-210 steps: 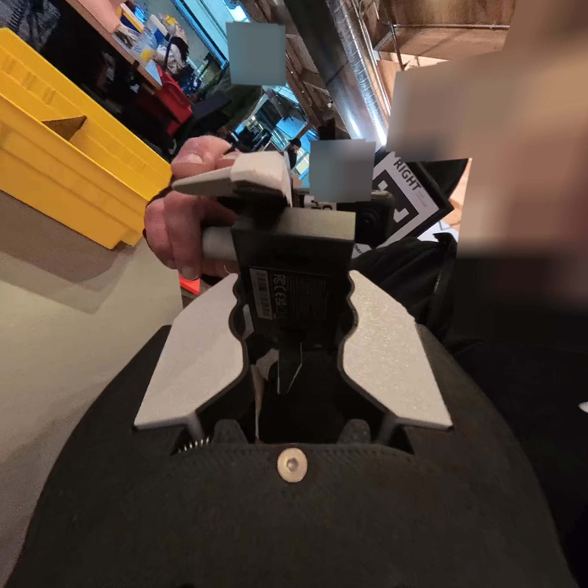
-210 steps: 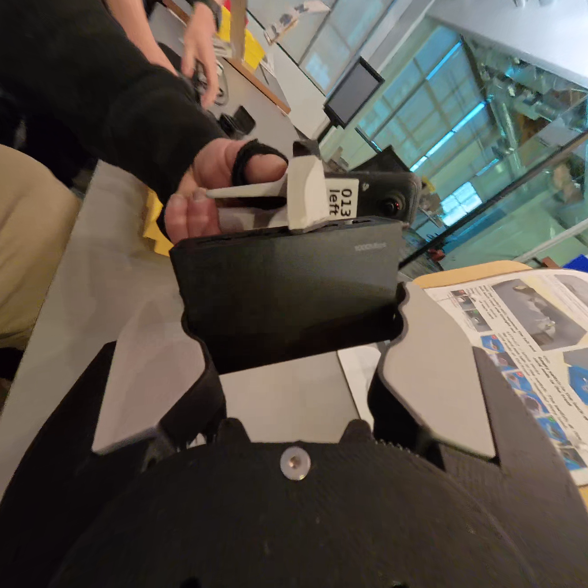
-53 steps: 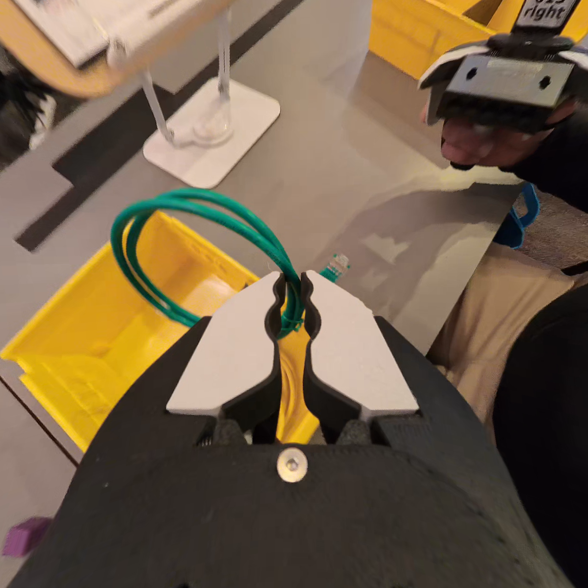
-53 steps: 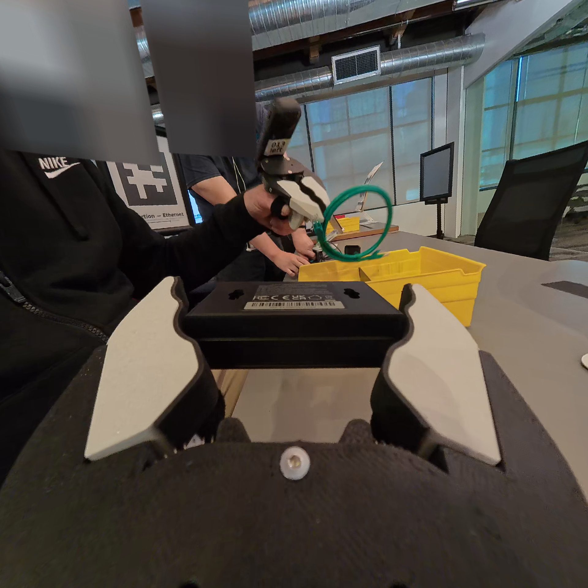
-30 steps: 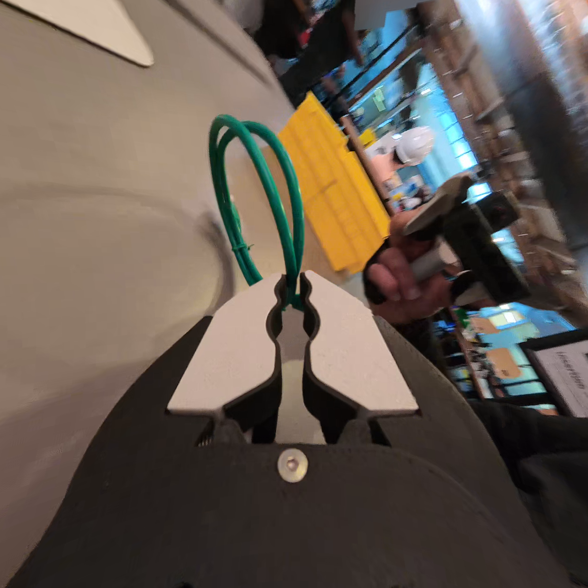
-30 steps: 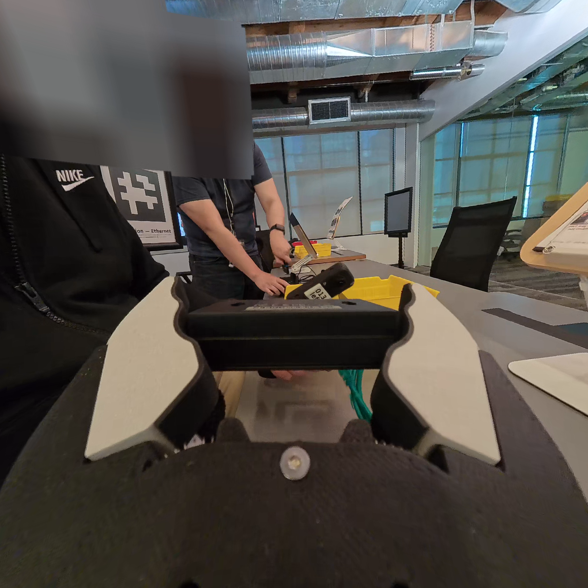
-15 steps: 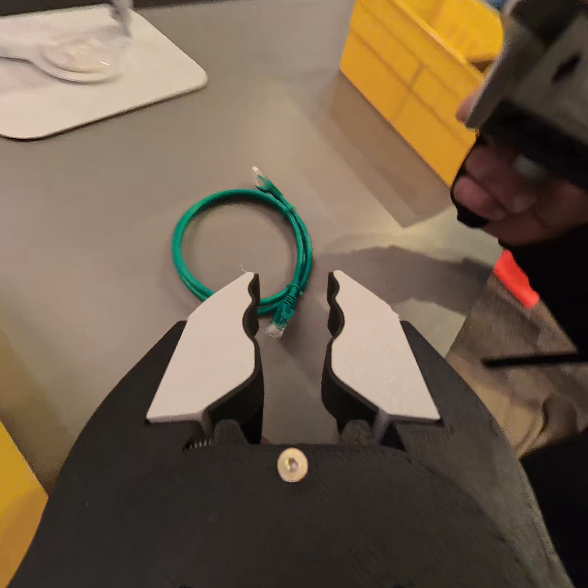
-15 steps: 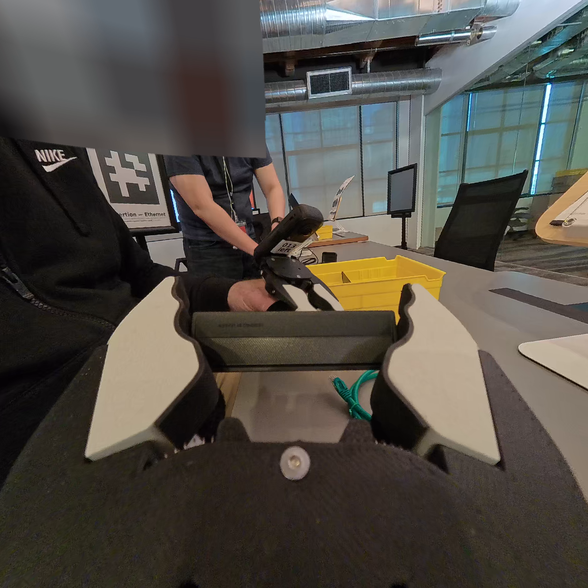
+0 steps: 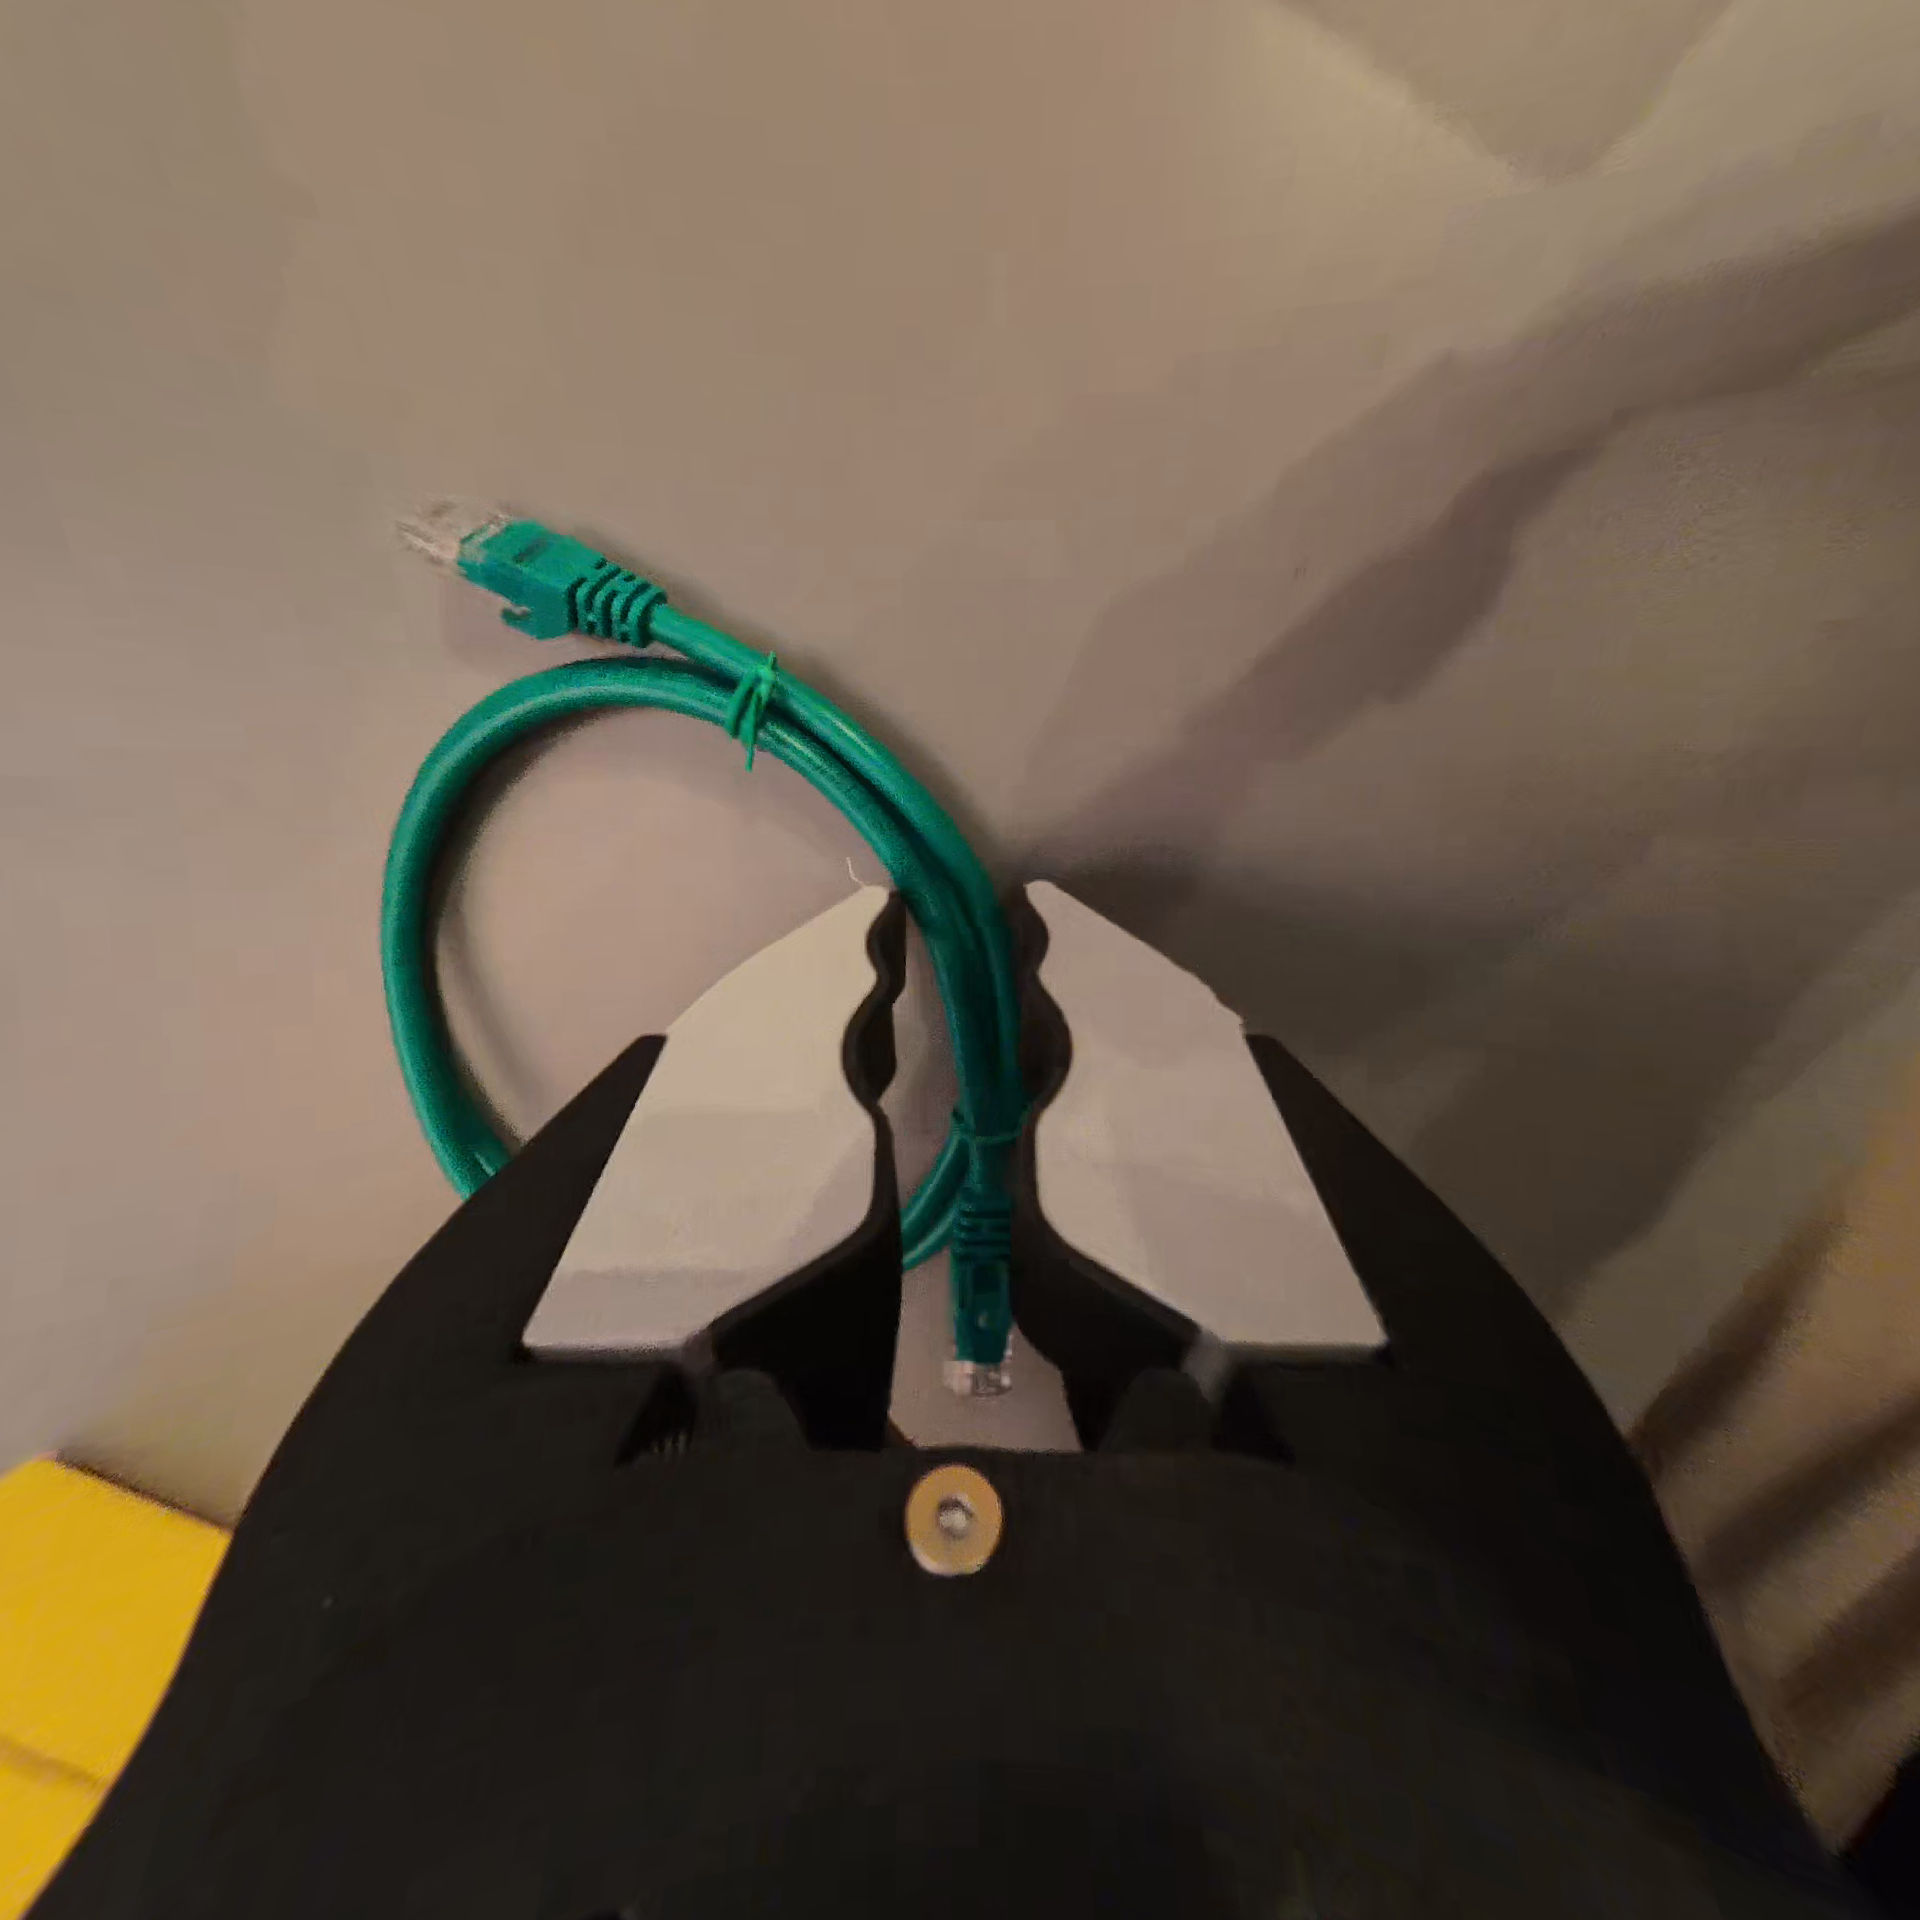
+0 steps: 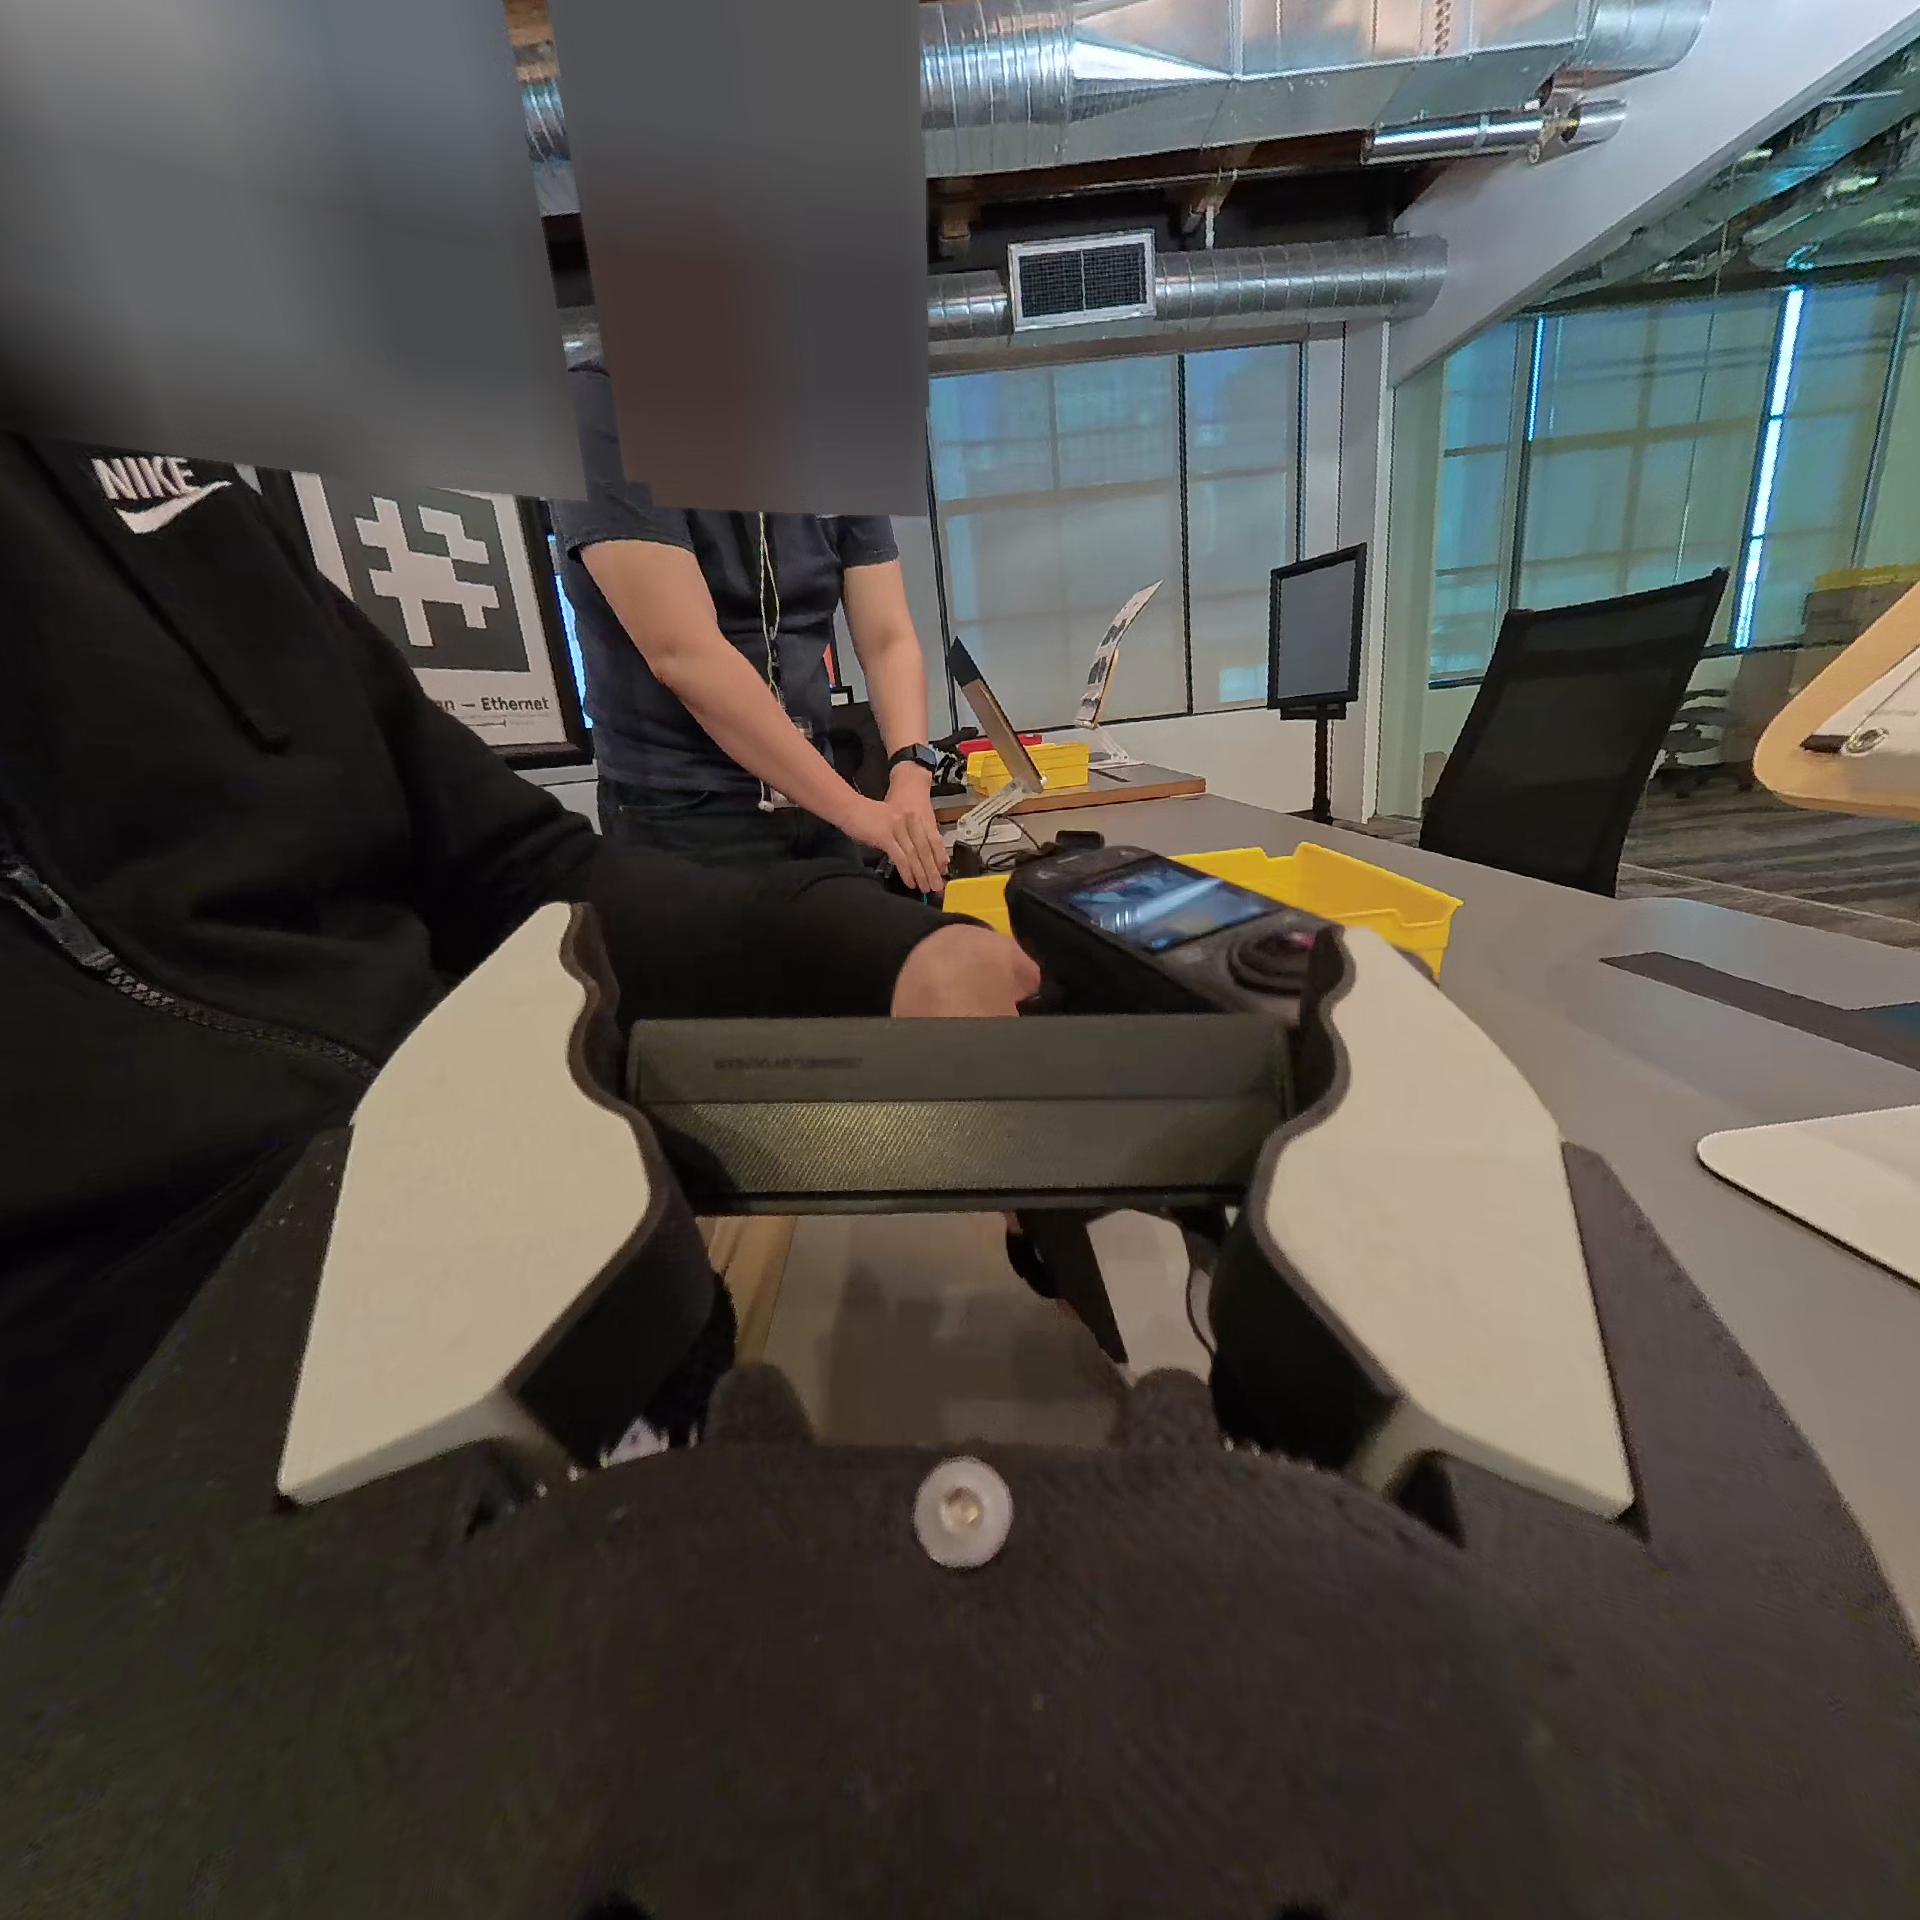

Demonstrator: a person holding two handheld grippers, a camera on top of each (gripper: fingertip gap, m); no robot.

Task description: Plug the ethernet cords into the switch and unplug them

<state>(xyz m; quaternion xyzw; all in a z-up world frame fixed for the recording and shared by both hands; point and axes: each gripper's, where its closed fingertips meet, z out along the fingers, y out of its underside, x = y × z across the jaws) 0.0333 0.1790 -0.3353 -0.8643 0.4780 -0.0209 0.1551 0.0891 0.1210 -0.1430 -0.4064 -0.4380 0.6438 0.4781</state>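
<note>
A green ethernet cord [image 9: 436, 914], coiled and tied, lies on the grey table [image 9: 1039, 364]. One plug [image 9: 520, 571] points far left; the other plug [image 9: 982, 1320] lies between my fingers. My left gripper [image 9: 961, 899] points down at the table, its jaws closed in on the coil's right side and touching the cord at both tips. My right gripper [image 10: 956, 987] is shut on the black switch [image 10: 956, 1122] and holds it crosswise above the table edge. The left gripper's camera body [image 10: 1153, 925] shows just behind the switch. The switch's ports are hidden.
A yellow bin [image 10: 1361, 894] stands on the table behind the switch, and a yellow bin corner [image 9: 83, 1558] shows at the lower left of the left wrist view. A white flat base [image 10: 1829, 1184] lies to the right. A person [image 10: 727, 675] stands behind, beside a black chair [image 10: 1558, 727]. The gap from one gripper's tips to the other's is roughly 20 cm.
My left gripper has dropped from above the cord down onto it, and its jaws have narrowed around the coil. The right gripper still holds the switch, almost unmoved.
</note>
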